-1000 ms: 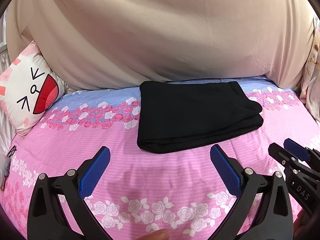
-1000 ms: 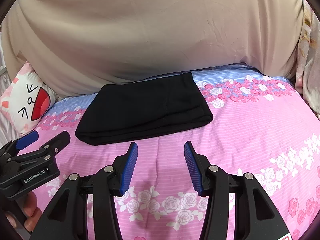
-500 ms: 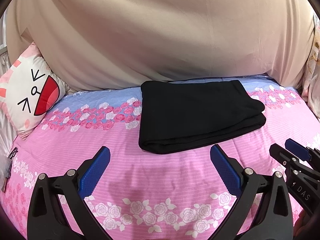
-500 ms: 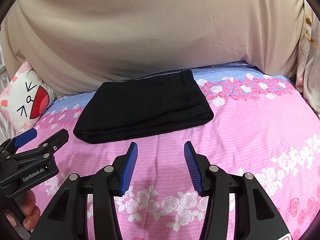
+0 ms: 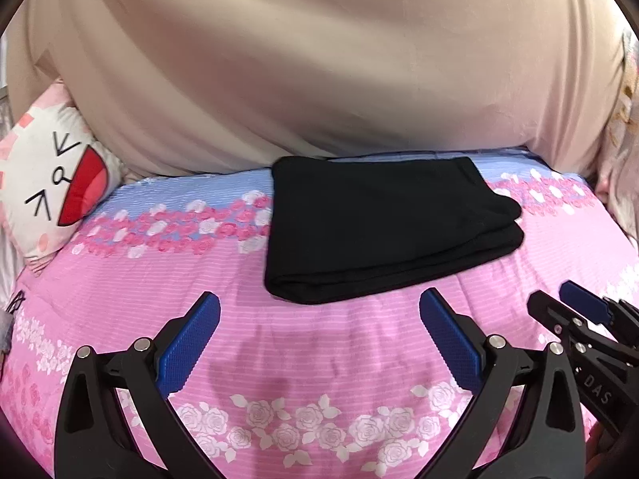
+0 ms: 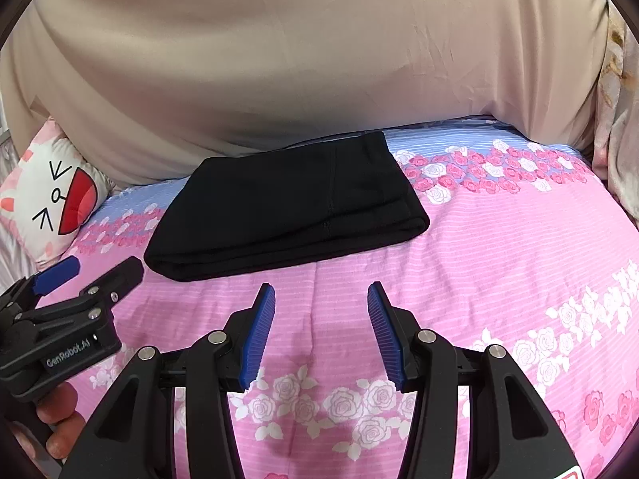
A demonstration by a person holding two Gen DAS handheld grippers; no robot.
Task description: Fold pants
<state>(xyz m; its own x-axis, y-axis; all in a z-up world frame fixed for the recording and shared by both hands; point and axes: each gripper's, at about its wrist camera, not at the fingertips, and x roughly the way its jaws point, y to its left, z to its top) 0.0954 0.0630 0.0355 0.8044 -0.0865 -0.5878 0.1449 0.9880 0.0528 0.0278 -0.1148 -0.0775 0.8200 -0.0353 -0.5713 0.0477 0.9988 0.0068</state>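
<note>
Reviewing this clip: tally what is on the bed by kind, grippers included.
Folded black pants: 1
White cartoon-face cushion with red mouth: 1
Pink floral bedsheet: 1
Black two-finger grippers with blue pads: 2, the left gripper and the right gripper, both open and empty
Total: 5

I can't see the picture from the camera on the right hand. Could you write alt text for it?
A folded pair of black fabric pants lies flat on a pink rose-patterned bedsheet. The right tongs, black with blue pads, hang open above the sheet in front of the pants, touching nothing. The left tongs show at the left edge, and a white cartoon-face pillow sits behind them.
</note>
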